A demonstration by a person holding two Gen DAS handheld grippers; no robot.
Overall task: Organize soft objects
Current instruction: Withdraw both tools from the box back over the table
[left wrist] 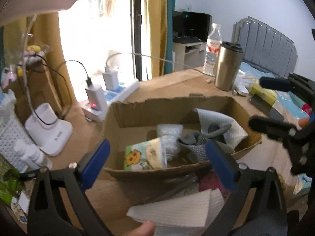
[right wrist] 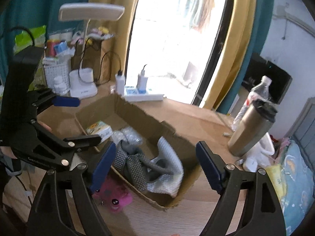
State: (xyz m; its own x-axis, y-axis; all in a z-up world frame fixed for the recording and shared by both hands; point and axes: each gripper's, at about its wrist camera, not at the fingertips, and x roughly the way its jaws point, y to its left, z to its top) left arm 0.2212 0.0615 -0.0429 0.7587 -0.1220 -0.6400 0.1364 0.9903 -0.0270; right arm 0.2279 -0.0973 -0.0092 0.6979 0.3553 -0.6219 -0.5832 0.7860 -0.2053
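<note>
- Folded white paper towel (left wrist: 175, 212) sits right under my left claw (left wrist: 157, 163), closest to the lens, with my thumb tip (left wrist: 144, 229) poking in at the bottom edge. It's below the blue pads, not pinched by them.
- Left claw is spread wide, nothing between the pads.
- Right claw (right wrist: 155, 167) same deal, pads well apart and empty, hanging over the near end of the cardboard box (right wrist: 137, 114).
- Inside the box: grey mesh fabric (right wrist: 128, 163) bunched up in the middle, a white quilted cloth (right wrist: 171, 157) against the right-hand wall, a clear bubble-wrap bag (left wrist: 170, 137), and a cartoon tissue pack (left wrist: 141, 155) at the left end.
- Pink plush toy (right wrist: 116, 198) is outside the box, on the worktop (right wrist: 189, 116) just beside its near wall.
- Further out on the worktop: steel tumbler (left wrist: 227, 66) with a water bottle (left wrist: 212, 49) right behind it, and a white power strip (left wrist: 116, 94) with chargers plugged in by the window.
</note>
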